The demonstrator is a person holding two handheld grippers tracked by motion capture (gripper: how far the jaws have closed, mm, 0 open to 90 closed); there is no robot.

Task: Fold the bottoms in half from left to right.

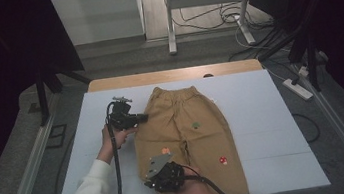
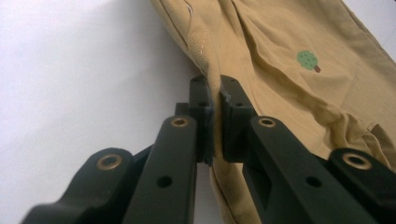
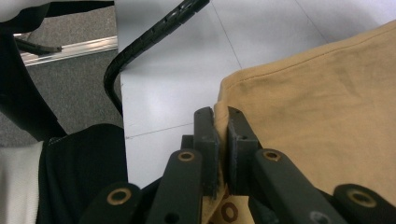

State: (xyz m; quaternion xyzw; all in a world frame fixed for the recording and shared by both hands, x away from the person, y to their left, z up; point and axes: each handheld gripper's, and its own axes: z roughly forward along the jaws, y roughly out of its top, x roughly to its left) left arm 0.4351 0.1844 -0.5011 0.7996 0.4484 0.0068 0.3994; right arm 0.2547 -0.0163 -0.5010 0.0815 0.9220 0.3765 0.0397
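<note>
Tan cotton trousers point(image 1: 188, 140) lie flat on the white table point(image 1: 263, 115). My right gripper point(image 3: 221, 135) is clamped on the near leg hem; farther out, my left gripper point(image 2: 215, 98) pinches the side seam near the waist. Both edges gripped, fold not yet made. Ahead: tree and mushroom patches, no readable writing.

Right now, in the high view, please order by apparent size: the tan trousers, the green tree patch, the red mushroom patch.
1. Tan trousers, by far largest.
2. Green tree patch and red mushroom patch: both tiny, alike; unranked.
</note>
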